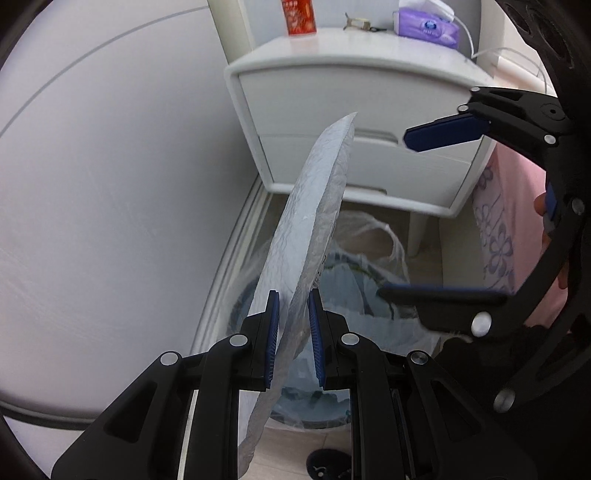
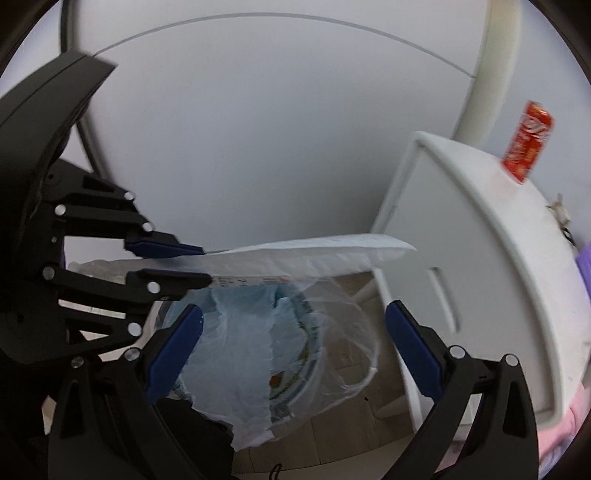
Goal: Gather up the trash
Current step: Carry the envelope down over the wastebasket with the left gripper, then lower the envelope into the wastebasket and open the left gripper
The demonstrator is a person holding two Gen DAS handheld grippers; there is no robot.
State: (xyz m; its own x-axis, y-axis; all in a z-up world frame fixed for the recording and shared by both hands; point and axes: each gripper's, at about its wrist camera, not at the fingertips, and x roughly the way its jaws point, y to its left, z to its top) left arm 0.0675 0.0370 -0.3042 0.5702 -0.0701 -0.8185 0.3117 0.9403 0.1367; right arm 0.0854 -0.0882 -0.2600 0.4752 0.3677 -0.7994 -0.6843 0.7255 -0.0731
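The left gripper (image 1: 294, 338), closest to its own lens, is clenched on a flat silvery-white padded envelope (image 1: 314, 221) that juts toward twelve o'clock above the bin. Largest behind it is the white wall, then the white nightstand (image 1: 332, 96) at one o'clock. The trash bin (image 2: 295, 354), lined with a clear plastic bag (image 2: 351, 325) and holding crumpled pale-blue paper, sits at six o'clock beneath the envelope. The right gripper (image 2: 293, 350) hangs over the bin with jaws spread wide, grasping nothing. A red can (image 1: 300, 16) stands on the nightstand.
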